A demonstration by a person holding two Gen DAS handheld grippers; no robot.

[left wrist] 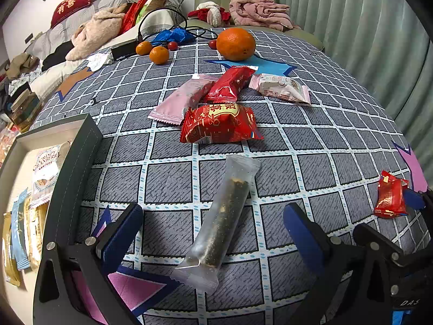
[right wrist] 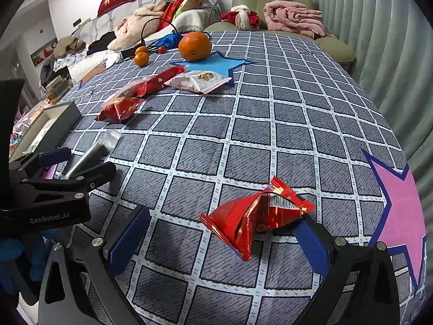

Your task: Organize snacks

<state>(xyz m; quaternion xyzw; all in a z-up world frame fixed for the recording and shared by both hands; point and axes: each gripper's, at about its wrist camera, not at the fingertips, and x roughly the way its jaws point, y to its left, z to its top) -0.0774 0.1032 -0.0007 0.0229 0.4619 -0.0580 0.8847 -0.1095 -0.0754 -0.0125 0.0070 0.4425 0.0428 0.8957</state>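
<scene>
Though partly hidden, boxed packet [left wrist: 46, 170] reads "CRISPY CRANBERRY".

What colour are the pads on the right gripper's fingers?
Dark blue pads, on black fingers; clearest in the right wrist view.

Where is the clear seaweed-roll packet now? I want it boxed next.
In the left wrist view the clear packet lies on the checked tablecloth between the open left gripper fingers, right of the grey box.

Both wrist cameras look steeply down, close over the checked tablecloth [left wrist: 311, 146], sharing its far orange [right wrist: 194, 46].
</scene>
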